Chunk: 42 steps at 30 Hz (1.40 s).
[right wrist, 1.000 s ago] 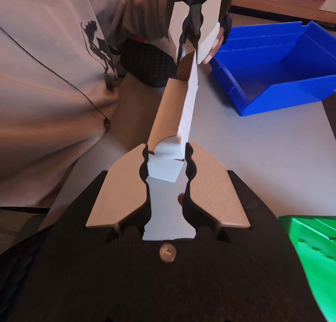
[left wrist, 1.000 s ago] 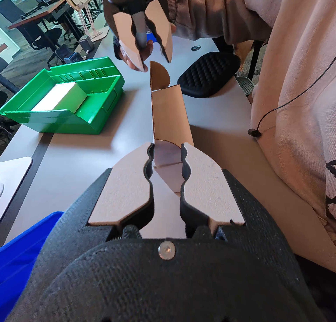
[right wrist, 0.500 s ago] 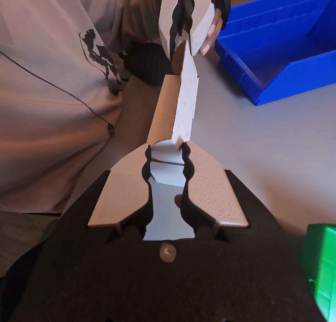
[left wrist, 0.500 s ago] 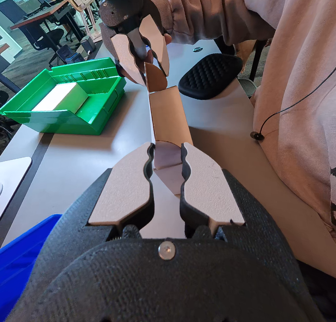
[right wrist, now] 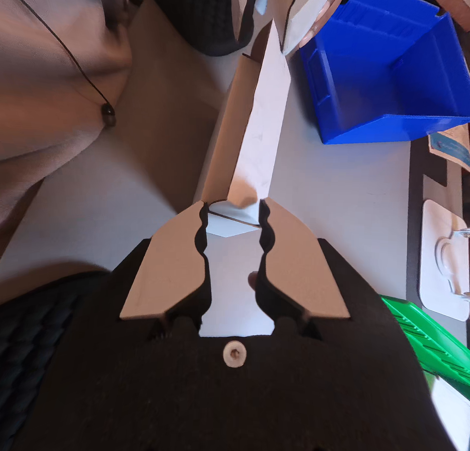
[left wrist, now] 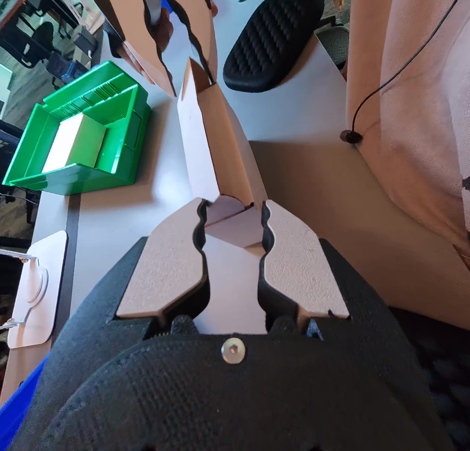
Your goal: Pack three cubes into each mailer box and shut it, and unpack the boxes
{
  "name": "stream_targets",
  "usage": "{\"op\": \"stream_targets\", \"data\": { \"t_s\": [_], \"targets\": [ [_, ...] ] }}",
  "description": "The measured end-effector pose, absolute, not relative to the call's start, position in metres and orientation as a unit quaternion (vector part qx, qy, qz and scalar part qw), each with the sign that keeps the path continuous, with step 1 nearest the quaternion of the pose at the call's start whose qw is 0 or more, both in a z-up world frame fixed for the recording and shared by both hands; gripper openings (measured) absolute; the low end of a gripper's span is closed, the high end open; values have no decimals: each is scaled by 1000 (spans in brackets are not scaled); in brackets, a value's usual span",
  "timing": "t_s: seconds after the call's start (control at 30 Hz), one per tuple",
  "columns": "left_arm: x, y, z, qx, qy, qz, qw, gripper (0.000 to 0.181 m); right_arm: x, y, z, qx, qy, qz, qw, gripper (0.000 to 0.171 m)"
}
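The mailer box [left wrist: 216, 143] hangs lengthwise above the table [left wrist: 114, 217]. Left gripper [left wrist: 232, 225] and right gripper [right wrist: 234, 216] each pinch an end flap. Step, judged: closing the ends; next, tuck flaps squarely.

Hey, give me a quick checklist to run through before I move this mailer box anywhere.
1. Left gripper jaws on the mailer box end: ok.
2. Right gripper jaws on the opposite end: ok.
3. End flap closed: not ok, it stands open.
4. Three cubes inside: cannot tell, the interior is hidden.
5. Room in the green bin: ok, it holds only one white box.
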<state>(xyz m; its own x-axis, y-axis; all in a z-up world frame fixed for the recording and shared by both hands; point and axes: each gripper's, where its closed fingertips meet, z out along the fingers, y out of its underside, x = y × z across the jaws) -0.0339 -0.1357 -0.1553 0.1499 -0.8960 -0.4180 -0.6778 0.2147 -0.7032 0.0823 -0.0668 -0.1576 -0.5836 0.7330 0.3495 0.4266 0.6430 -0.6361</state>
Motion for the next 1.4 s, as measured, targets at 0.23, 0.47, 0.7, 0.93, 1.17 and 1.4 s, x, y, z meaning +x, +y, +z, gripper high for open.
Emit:
{"op": "stream_targets", "data": {
  "t_s": [0.23,0.47,0.7,0.93,1.17,1.4],
  "targets": [
    [-32,-134,-165,-627,634,-44,451,58,82,-79,-168,-346,-845,234,334,58],
    [-34,-128,-171,-602,635,95,474,56,82,-95,-155,-273,-816,176,478,49],
    [-33,-128,-185,-555,645,181,493,51,82,-97,-183,-208,-809,60,547,55],
    [-34,-127,-190,-527,630,253,511,54,82,-98,-189,-192,-803,37,563,59],
    [-29,-129,-188,-564,604,169,537,57,81,-101,-181,-304,-780,158,525,57],
    [-20,-121,-167,-709,351,-279,544,90,76,-74,-172,-539,-658,367,377,84]
  ]
}}
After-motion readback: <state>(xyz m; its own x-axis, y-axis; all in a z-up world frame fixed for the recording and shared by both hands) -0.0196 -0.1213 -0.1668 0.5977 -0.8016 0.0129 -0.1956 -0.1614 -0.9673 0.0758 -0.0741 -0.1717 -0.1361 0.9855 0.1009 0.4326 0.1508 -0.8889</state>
